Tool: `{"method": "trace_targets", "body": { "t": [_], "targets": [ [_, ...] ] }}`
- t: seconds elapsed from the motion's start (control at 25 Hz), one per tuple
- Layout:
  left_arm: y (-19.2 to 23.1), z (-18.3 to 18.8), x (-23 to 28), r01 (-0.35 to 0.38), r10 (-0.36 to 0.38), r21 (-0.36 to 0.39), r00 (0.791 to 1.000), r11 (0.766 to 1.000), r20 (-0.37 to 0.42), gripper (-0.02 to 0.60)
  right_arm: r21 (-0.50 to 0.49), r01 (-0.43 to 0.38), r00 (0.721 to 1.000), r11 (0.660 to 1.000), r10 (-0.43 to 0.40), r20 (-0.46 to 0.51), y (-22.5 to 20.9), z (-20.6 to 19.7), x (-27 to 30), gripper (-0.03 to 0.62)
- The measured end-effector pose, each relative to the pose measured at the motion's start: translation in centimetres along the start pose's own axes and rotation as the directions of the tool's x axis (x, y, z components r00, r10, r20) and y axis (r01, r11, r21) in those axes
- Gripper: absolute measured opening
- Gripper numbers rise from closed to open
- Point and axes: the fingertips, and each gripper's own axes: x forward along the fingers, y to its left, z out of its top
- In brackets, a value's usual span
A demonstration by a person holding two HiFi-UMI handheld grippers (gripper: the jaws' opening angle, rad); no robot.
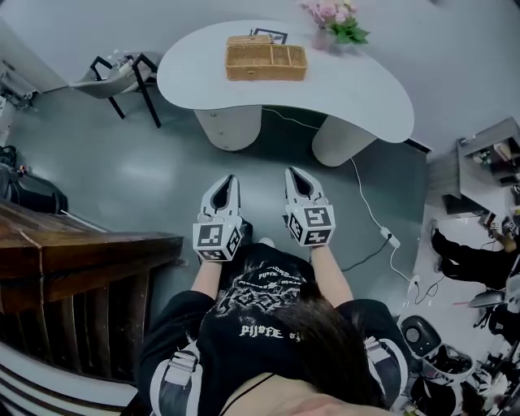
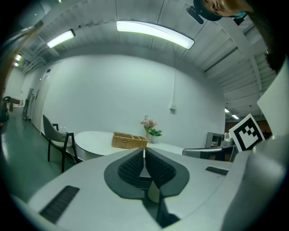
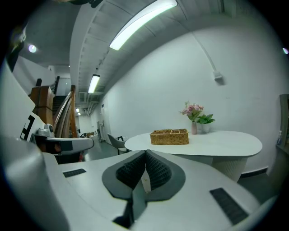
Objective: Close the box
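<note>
A woven wicker box (image 1: 266, 58) with its lid open stands on the white curved table (image 1: 349, 89), well ahead of me. The same box (image 2: 129, 140) shows far off in the left gripper view and, as the box (image 3: 170, 136), in the right gripper view. My left gripper (image 1: 230, 179) and right gripper (image 1: 291, 172) hang side by side over the floor, short of the table, pointing toward it. Both are shut with nothing between the jaws.
A vase of pink flowers (image 1: 333, 18) stands at the table's far right. A chair (image 1: 122, 77) sits left of the table. A dark wooden cabinet (image 1: 73, 268) is at my left. A cable and power strip (image 1: 388, 237) lie on the floor at right, near cluttered shelves (image 1: 487, 162).
</note>
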Motion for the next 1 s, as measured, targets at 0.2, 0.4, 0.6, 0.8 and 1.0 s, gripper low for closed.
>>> {"method": "trace_targets", "body": {
  "t": [0.2, 0.4, 0.6, 0.8, 1.0],
  "targets": [
    [1.5, 0.0, 1.7, -0.004, 0.004, 0.002, 1.0, 1.0, 0.002, 0.031, 0.035, 0.019, 1.0, 0.999, -0.019, -0.006, -1.0, -0.1, 2.1, 0.025],
    [4.1, 1.3, 5.4, 0.003, -0.003, -0.012, 1.0, 1.0, 0.001, 0.031, 0.075, 0.022, 1.0, 0.997, -0.022, 0.001, -2.5, 1.4, 5.6, 0.025],
    [7.0, 2.5, 10.2, 0.016, -0.016, -0.014, 1.0, 1.0, -0.008, 0.031, 0.09, 0.056, 0.998, 0.994, -0.056, -0.001, -4.3, 2.9, 9.9, 0.025],
    [9.8, 3.6, 14.3, 0.041, -0.041, -0.022, 0.999, 0.999, -0.014, 0.031, 0.125, 0.064, 0.998, 0.99, -0.064, -0.004, -5.2, 3.7, 13.6, 0.025],
    [12.1, 4.3, 18.2, 0.08, -0.081, -0.016, 0.996, 0.997, -0.043, 0.031, 0.115, 0.104, 0.995, 0.988, -0.101, -0.027, -6.0, 4.3, 17.0, 0.025]
  ]
}}
